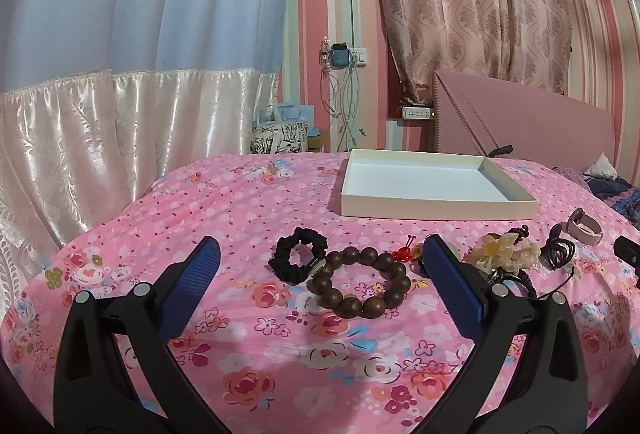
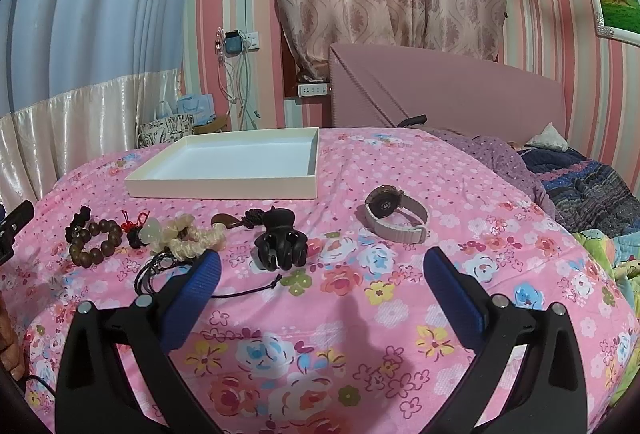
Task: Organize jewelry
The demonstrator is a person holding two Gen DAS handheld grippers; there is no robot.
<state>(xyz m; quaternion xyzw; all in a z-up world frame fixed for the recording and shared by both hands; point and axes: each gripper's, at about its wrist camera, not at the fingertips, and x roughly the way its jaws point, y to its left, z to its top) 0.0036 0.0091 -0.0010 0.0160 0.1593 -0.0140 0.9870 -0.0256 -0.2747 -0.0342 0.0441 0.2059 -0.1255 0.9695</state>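
Both grippers, left [image 1: 320, 262] and right [image 2: 320, 266], hover jaws apart over the bed [image 2: 360, 314], jewelry lined up before the empty tray [image 2: 224, 186] for loading.

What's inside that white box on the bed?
Nothing that shows: the white box has a bare pale floor in both views. Its near wall hides a thin strip of floor just behind it. All the jewelry lies outside, on the pink floral bedspread.
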